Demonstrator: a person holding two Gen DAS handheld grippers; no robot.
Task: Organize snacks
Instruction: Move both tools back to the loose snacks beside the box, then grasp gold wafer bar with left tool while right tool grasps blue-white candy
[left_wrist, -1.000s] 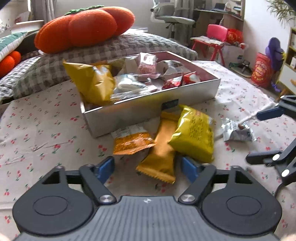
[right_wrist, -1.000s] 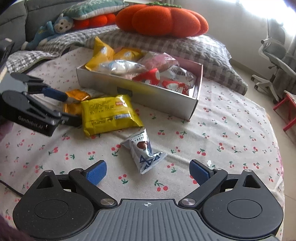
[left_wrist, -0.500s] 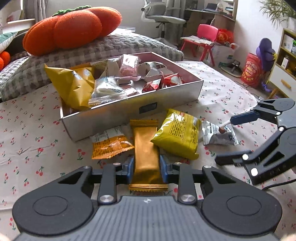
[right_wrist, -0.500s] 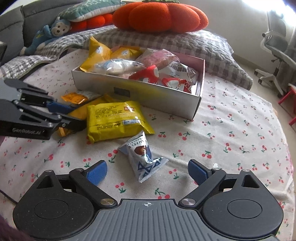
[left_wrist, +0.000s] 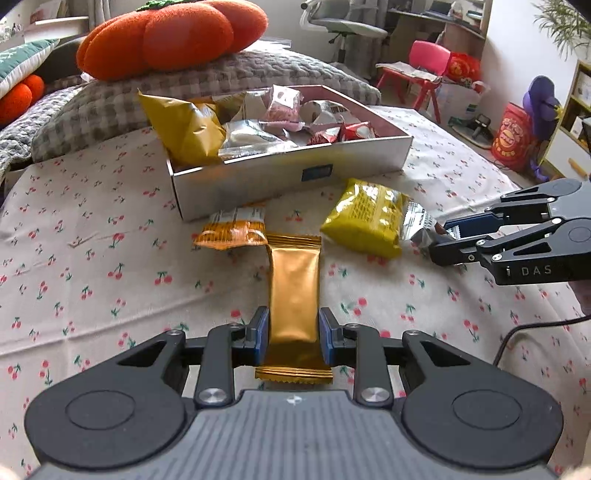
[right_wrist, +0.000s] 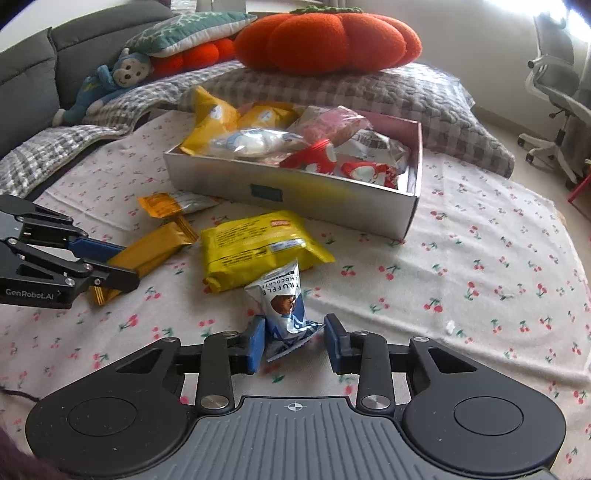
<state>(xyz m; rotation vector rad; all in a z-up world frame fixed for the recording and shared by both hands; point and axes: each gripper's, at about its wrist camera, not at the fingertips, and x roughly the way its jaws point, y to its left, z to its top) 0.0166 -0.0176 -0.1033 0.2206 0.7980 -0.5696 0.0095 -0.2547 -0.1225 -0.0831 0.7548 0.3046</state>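
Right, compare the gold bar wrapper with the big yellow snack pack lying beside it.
The gold bar wrapper is long, narrow and plain, while the yellow snack pack is wide, puffy and printed with text. The gold bar wrapper sits clamped between the pads of the left hand-held gripper; the yellow snack pack lies loose, ungripped. Both are sealed and lie on the cherry-print cloth, outside the box.

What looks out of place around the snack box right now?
Four packets lie outside the box on the cloth: orange packet, yellow bag, gold bar clamped in the left gripper, truffle packet between the closing right gripper.
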